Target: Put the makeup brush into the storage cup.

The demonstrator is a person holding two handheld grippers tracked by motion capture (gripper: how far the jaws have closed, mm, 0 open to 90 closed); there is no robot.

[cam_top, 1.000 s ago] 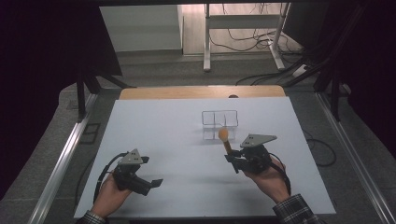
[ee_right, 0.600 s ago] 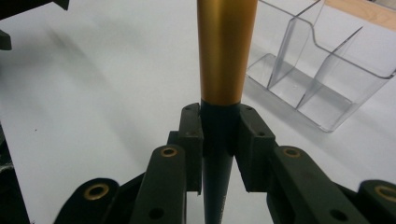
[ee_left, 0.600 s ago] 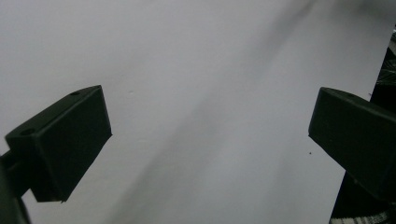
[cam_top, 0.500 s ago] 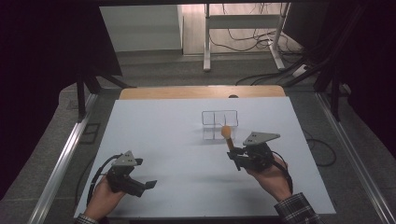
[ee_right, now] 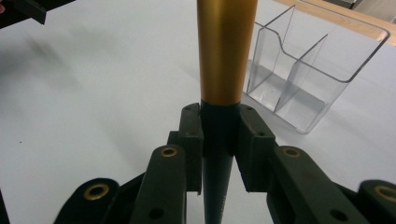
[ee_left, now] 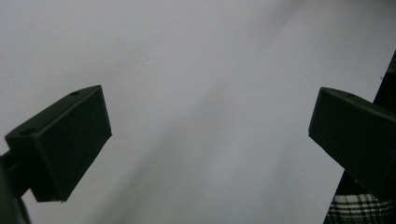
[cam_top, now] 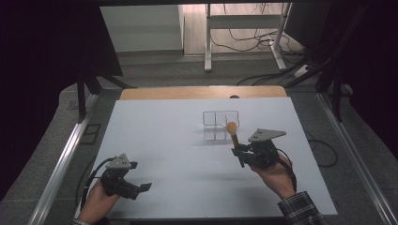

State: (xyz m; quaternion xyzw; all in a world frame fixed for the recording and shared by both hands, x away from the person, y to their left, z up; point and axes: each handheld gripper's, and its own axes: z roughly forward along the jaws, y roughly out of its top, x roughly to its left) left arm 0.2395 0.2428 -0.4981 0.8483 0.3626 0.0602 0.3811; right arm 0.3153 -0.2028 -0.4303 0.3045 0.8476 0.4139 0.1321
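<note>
From the high view, I see a white rectangular table (cam_top: 164,140) with a strip of bare wood along its far edge. My right gripper (cam_top: 240,152) is near the table's right side, held in a hand (cam_top: 274,176) with a plaid cuff. It is clenched on a slim stick-like tool with a black lower shaft and a gold upper barrel (cam_top: 233,135). The tool's long axis runs from the jaws away from me, toward the far edge of the table, and its rounded gold end sits against the near rim of a clear plastic box with two compartments (cam_top: 220,125). I cannot tell from here whether the gold end touches the box or hangs above it. My left gripper (cam_top: 141,190) is well apart from all this, near the front left corner of the table, pointing to the right.

In the left gripper view, the left gripper (ee_left: 205,140) has its two black jaws standing wide apart with nothing between them, over bare white table (ee_left: 201,70). A bit of plaid sleeve (ee_left: 359,210) shows at the lower right.

In the right gripper view, the right gripper (ee_right: 219,135) presses both pads against the black shaft of the tool (ee_right: 226,56), just below where the gold barrel begins. The tool rises straight up the middle of the picture. The clear box (ee_right: 308,60) stands just to its right, its divider wall visible between the two compartments.
</note>
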